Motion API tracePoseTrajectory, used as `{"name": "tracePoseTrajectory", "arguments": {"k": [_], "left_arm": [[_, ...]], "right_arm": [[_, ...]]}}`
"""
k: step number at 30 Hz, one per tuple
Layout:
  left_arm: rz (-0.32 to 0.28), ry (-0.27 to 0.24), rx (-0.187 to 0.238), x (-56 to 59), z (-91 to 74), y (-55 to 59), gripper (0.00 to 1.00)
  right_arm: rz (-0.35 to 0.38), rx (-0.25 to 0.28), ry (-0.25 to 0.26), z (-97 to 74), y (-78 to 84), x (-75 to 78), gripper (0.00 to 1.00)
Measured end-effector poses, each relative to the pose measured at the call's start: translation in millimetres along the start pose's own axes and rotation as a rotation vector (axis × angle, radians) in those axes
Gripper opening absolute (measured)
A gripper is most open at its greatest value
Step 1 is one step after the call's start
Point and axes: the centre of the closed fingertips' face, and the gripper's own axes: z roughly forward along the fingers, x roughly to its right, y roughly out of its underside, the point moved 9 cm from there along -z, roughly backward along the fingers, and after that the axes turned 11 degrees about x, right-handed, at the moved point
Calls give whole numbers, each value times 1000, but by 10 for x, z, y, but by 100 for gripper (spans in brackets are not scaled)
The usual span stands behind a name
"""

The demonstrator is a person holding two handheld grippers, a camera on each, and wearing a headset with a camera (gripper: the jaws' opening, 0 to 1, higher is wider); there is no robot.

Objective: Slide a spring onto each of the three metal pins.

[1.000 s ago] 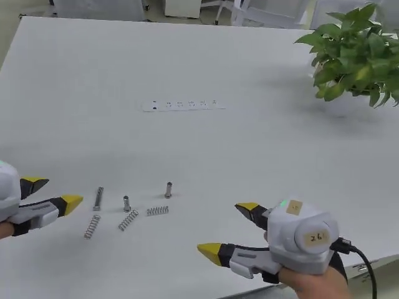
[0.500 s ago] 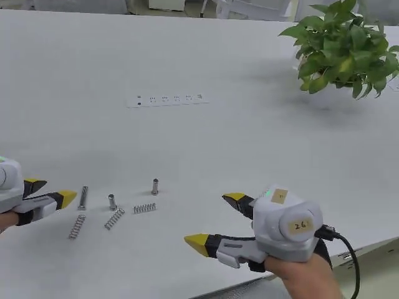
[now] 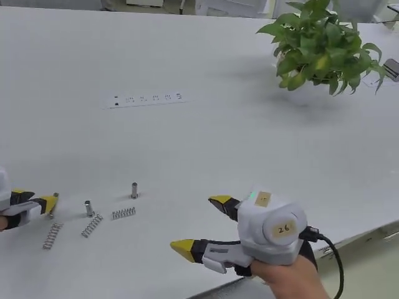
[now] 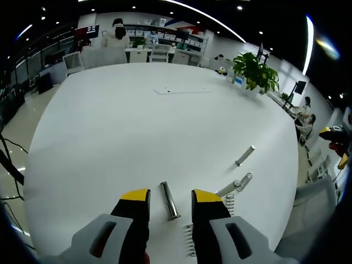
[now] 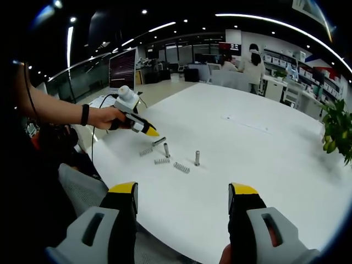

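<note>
**Left tongs astride the lying pin, right tongs wide and free.**
On my feed the left tongs (image 3: 37, 200) sit low at the left edge of the tabletop (image 3: 206, 143). Their jaws are narrowly parted, with the lying pin (image 4: 169, 199) between the tips. I see a gap on each side of it, so nothing is gripped. To its right the middle pin (image 3: 88, 207) and the right pin (image 3: 134, 189) stand upright, apart from each other. The three springs (image 3: 91, 225) lie loose in a row just near of the pins. My right tongs (image 3: 200, 223) hover over the near edge, well right of the parts, jaws spread wide and holding nothing. Far back lies a power strip (image 3: 146, 98), and at the far right stands a plant (image 3: 318, 43).
</note>
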Motion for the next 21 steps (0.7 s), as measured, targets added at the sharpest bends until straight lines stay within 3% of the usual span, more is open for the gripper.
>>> {"name": "tracePoseTrajectory", "arguments": {"k": [12, 18, 21], "left_arm": [[-45, -21, -54, -24, 318, 116, 14], [2, -10, -87, 31, 388, 138, 10], [22, -19, -76, 25, 391, 111, 5]], "right_arm": [[9, -17, 17, -48, 25, 58, 65], [14, -25, 19, -57, 43, 64, 65], [13, -30, 19, -47, 38, 63, 65]]}}
